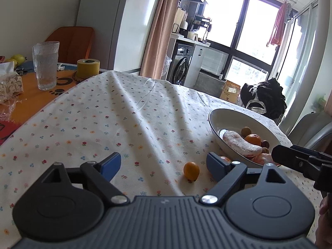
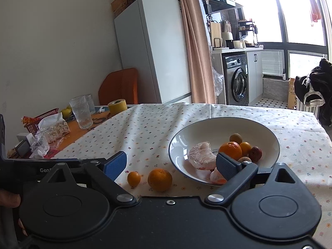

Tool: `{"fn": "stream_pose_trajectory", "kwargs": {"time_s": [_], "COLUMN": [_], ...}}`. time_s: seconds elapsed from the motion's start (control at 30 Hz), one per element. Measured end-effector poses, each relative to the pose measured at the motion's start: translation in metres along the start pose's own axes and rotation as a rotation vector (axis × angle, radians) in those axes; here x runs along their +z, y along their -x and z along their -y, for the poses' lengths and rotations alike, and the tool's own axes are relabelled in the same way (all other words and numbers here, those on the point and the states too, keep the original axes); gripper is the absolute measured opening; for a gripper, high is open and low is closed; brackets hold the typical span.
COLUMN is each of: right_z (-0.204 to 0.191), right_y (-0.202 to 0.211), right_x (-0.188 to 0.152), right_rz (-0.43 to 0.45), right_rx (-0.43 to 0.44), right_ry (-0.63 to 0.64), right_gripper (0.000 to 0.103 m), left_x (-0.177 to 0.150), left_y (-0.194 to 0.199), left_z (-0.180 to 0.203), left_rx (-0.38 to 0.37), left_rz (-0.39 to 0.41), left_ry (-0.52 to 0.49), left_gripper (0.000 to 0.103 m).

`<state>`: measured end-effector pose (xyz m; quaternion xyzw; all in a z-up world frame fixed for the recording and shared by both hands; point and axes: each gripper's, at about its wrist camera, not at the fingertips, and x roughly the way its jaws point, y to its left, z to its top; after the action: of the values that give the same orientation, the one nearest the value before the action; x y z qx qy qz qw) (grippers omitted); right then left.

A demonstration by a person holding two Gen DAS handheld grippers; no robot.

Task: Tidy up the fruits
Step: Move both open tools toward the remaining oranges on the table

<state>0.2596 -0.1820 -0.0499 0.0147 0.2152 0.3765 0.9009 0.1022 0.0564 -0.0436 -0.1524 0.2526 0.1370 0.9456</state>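
A white bowl (image 2: 224, 124) (image 1: 220, 120) stands on the flowered tablecloth and holds a peeled pomelo piece (image 2: 200, 155) (image 1: 241, 144), an orange (image 2: 230, 150) (image 1: 252, 139) and several small fruits. On the cloth left of the bowl lie a small kumquat (image 2: 133, 178) (image 1: 191, 171) and a bigger orange (image 2: 159, 179). My left gripper (image 1: 164, 166) is open, with the kumquat between its blue pads, nearer the right one. My right gripper (image 2: 172, 166) is open too; the loose orange lies between its fingers and its right pad (image 2: 226, 167) hangs over the bowl's near rim.
On the bare orange table to the left stand a ribbed glass (image 1: 46, 64) (image 2: 81, 112), a yellow tape roll (image 1: 88, 67) (image 2: 117, 106), a tissue pack (image 2: 55, 129) and a red basket (image 2: 39, 120). A grey chair back (image 1: 311, 128) is at the right.
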Motion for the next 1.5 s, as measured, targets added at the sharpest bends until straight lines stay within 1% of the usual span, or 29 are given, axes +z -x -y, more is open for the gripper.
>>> {"fn": "stream_pose_trajectory", "kwargs": {"time_s": [0.2,0.47,0.57,0.6,0.73,0.77,0.87,0.93,0.97,1.03,1.13,1.23,1.37,1.5], "right_z": [-0.004,-0.014,-0.013,-0.012,-0.009,-0.009,-0.008,-0.006,-0.004,-0.001,0.003,0.004,0.004,0.004], "right_y": [-0.002,-0.008,-0.010,-0.012,-0.016,-0.017,-0.019,-0.021,-0.022,-0.025,-0.028,-0.031,-0.035,-0.039], "right_x": [-0.003,-0.010,-0.012,-0.013,-0.017,-0.018,-0.021,-0.023,-0.024,-0.026,-0.029,-0.031,-0.034,-0.034], "right_rz": [-0.020,-0.042,-0.050,-0.054,-0.076,-0.079,-0.086,-0.093,-0.099,-0.109,-0.117,-0.123,-0.136,-0.146], "right_rx": [0.012,0.039,0.039,0.038,0.027,0.024,0.013,0.007,0.005,0.007,0.015,0.026,0.033,0.023], "right_ry": [-0.012,-0.012,-0.021,-0.026,-0.039,-0.040,-0.041,-0.044,-0.048,-0.059,-0.070,-0.076,-0.070,-0.066], "right_gripper": [0.096,0.095,0.090,0.086,0.076,0.076,0.073,0.068,0.066,0.060,0.057,0.056,0.056,0.056], "left_x": [-0.003,-0.006,-0.007,-0.007,-0.008,-0.009,-0.011,-0.012,-0.012,-0.013,-0.013,-0.012,-0.011,-0.011], "left_y": [0.001,-0.001,-0.002,-0.003,-0.005,-0.006,-0.010,-0.013,-0.014,-0.018,-0.025,-0.032,-0.040,-0.049], "left_z": [-0.005,-0.007,-0.009,-0.009,-0.010,-0.010,-0.006,-0.001,0.001,0.005,0.010,0.015,0.020,0.024], "left_rx": [-0.003,-0.008,-0.004,-0.004,-0.029,-0.038,-0.057,-0.075,-0.082,-0.093,-0.103,-0.104,-0.111,-0.129], "left_rz": [-0.011,-0.014,-0.016,-0.015,-0.019,-0.021,-0.020,-0.024,-0.026,-0.032,-0.040,-0.043,-0.047,-0.061], "left_ry": [0.007,-0.003,0.000,-0.001,-0.004,-0.004,-0.014,-0.023,-0.026,-0.037,-0.051,-0.061,-0.066,-0.069], "left_gripper": [0.090,0.090,0.090,0.089,0.087,0.087,0.083,0.076,0.075,0.066,0.058,0.054,0.053,0.052]}}
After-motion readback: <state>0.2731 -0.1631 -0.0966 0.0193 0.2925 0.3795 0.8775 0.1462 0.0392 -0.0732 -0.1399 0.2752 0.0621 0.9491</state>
